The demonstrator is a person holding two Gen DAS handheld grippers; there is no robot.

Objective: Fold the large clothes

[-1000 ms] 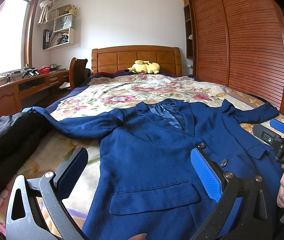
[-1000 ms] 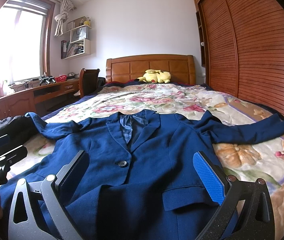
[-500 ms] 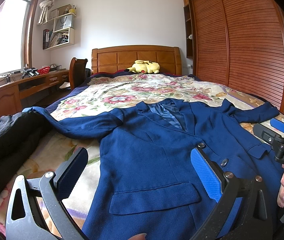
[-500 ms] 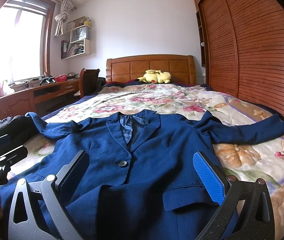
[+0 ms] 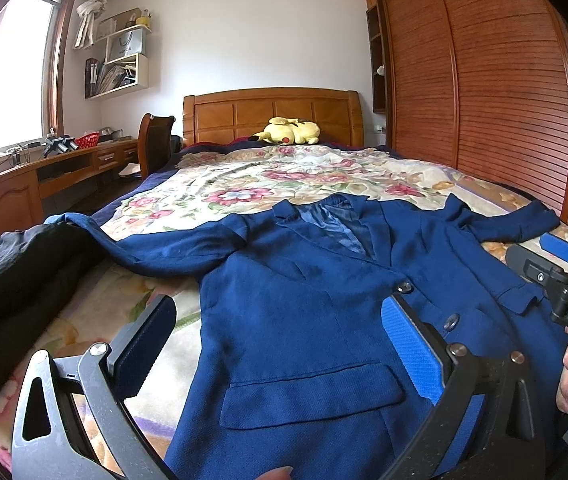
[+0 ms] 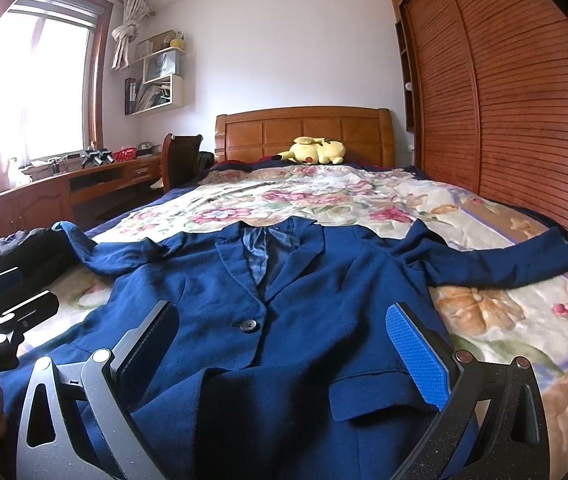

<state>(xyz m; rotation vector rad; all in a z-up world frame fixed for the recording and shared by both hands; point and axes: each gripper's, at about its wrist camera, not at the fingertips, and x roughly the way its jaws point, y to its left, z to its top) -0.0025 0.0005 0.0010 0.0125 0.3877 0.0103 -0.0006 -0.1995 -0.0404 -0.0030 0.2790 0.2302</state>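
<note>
Navy blazer (image 5: 304,312) spread flat, front up, across the near end of the bed (image 5: 244,184), over the floral bedspread. Collar toward the wooden headboard (image 5: 272,114), hem toward the cameras. Front closed, buttons (image 6: 247,325) down the middle, a flap pocket on each side of the hem. One sleeve stretched out sideways from the blazer toward the louvered wardrobe (image 6: 524,120), lying flat on the bedspread; the other sleeve stretched the opposite way, its cuff resting on a heap of black clothing (image 5: 8,292) at the bed's edge on the desk side.

Left gripper (image 5: 280,344) poised low over the blazer's hem, jaws spread wide and holding nothing, one blue pad (image 5: 412,352) above the button line, the dark pad beyond the blazer's side edge, over bare bedspread. Right gripper (image 6: 280,348) likewise above the blazer's hem, jaws spread wide, empty, straddling the front panel between the lowest visible button and the pocket flap. Contact with the cloth impossible to tell for either.

Yellow plush toy (image 6: 316,150) against the headboard, well apart from the blazer. Wooden desk (image 6: 44,196) and chair (image 6: 180,160) beyond the black clothing, under the window.
</note>
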